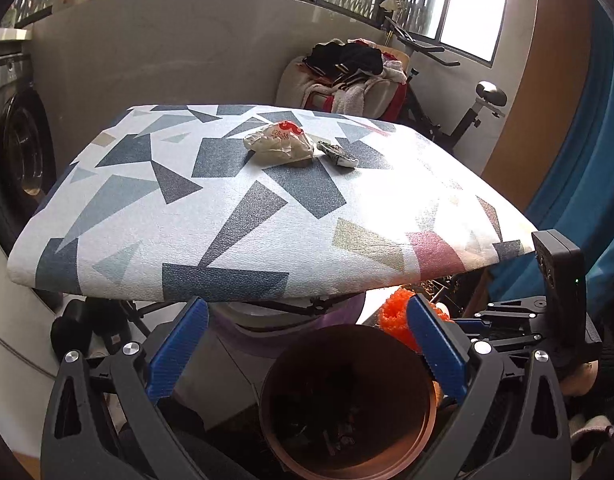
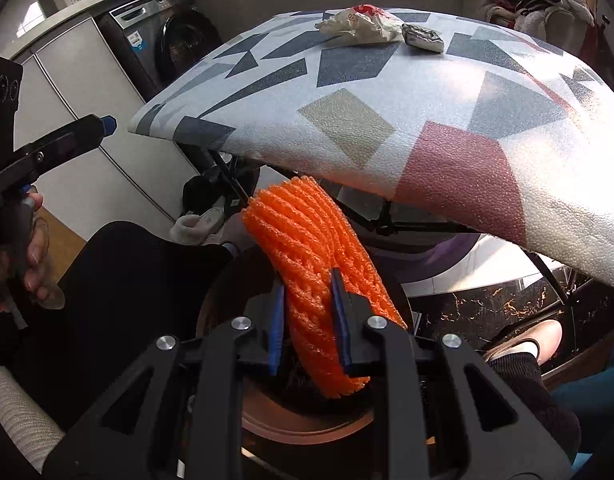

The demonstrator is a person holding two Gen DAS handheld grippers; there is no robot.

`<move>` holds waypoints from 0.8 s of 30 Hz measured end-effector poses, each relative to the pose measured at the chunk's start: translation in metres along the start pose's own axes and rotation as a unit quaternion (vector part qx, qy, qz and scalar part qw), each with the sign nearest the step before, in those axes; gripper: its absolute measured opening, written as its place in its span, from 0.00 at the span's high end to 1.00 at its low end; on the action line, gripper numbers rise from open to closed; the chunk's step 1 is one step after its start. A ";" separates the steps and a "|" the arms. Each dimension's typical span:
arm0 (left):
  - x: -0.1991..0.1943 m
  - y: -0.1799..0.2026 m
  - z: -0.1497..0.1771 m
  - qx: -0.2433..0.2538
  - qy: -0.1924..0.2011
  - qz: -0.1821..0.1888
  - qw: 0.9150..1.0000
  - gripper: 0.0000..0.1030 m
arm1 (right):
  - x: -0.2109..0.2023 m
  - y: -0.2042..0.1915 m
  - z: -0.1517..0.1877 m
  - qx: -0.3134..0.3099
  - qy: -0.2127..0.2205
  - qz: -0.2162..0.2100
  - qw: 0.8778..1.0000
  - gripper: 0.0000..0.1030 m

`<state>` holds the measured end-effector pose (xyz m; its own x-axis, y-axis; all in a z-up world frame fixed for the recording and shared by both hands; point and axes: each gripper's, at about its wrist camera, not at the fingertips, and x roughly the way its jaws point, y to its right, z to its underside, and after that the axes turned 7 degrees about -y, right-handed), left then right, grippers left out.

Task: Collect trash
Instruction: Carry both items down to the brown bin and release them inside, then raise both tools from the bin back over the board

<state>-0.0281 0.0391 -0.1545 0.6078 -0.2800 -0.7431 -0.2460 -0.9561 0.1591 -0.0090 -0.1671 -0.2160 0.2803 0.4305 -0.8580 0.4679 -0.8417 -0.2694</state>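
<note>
1. The table, the largest thing, fills the middle of my left view. Its pebbled cover is printed with grey, blue and pink triangles. My right view sees it from below its near edge and shows folding legs underneath.
2. The brown round bin sits low in the frame of my left view, its dark inside open to me. In my right view it is mostly hidden.
3. My right gripper is clamped, jaws narrow, on the orange foam net, a ribbed mesh sleeve. Its long axis runs from lower right up to upper left, over the bin.
4. My left gripper stands wide apart, holding nothing.
5. A crumpled white wrapper and a small dark packet lie touching at the table's far side.
</note>
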 end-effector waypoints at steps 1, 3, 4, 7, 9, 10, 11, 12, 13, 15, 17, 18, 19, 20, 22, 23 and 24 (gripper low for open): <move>0.001 -0.001 0.000 -0.001 -0.001 -0.001 1.000 0.06 | 0.002 0.001 0.000 0.001 -0.003 0.001 1.000 0.76; 0.002 -0.001 0.000 -0.003 -0.001 -0.002 1.000 0.06 | 0.003 0.001 0.001 0.002 -0.008 0.002 1.000 0.76; 0.002 -0.002 0.000 -0.004 -0.001 -0.001 1.000 0.06 | 0.004 0.002 0.001 0.002 -0.010 0.004 1.000 0.76; 0.003 -0.004 0.001 -0.007 -0.002 -0.002 1.000 0.06 | 0.006 0.002 0.001 0.002 -0.016 0.009 1.000 0.75; 0.005 -0.006 0.001 -0.009 -0.004 -0.003 1.000 0.06 | 0.007 0.002 0.001 0.001 -0.020 0.011 1.000 0.72; 0.005 -0.006 0.002 -0.010 -0.005 -0.004 1.000 0.06 | 0.009 0.002 0.001 0.000 -0.023 0.012 1.000 0.71; 0.005 -0.007 0.002 -0.012 -0.006 -0.005 1.000 0.06 | 0.010 0.002 0.001 0.000 -0.026 0.013 1.000 0.69; 0.005 -0.008 0.002 -0.013 -0.005 -0.006 1.000 0.06 | 0.011 0.002 0.001 0.001 -0.028 0.015 0.999 0.69; 0.005 -0.008 0.002 -0.015 -0.005 -0.006 1.000 0.06 | 0.012 0.002 0.001 0.001 -0.030 0.018 0.999 0.69; 0.005 -0.009 0.002 -0.017 -0.005 -0.006 1.000 0.06 | 0.011 0.004 0.003 0.005 -0.033 0.022 0.999 0.62; 0.006 -0.009 0.003 -0.017 -0.007 -0.007 1.000 0.06 | 0.012 0.006 0.002 0.010 -0.035 0.029 0.999 0.47; 0.006 -0.009 0.003 -0.017 -0.008 -0.007 1.000 0.06 | 0.011 0.007 0.002 0.012 -0.033 0.034 0.999 0.34; 0.006 -0.009 0.003 -0.017 -0.008 -0.007 1.000 0.06 | 0.010 0.007 0.002 0.013 -0.030 0.038 0.999 0.28; 0.007 -0.009 0.003 -0.017 -0.009 -0.007 1.000 0.06 | 0.009 0.007 0.002 0.013 -0.026 0.045 0.999 0.17; 0.007 -0.009 0.003 -0.017 -0.008 -0.007 1.000 0.06 | 0.005 0.007 0.001 0.012 -0.019 0.060 0.998 0.10; 0.007 -0.009 0.003 -0.017 -0.008 -0.007 1.000 0.06 | 0.004 0.007 0.001 0.010 -0.017 0.064 0.998 0.09; 0.007 -0.009 0.003 -0.018 -0.009 -0.007 1.000 0.06 | 0.004 0.007 0.000 0.008 -0.015 0.069 0.997 0.08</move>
<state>-0.0237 0.0460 -0.1627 0.5979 -0.2654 -0.7564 -0.2104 -0.9625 0.1714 -0.0052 -0.1714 -0.2210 0.3151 0.3004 -0.9003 0.4127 -0.8976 -0.1551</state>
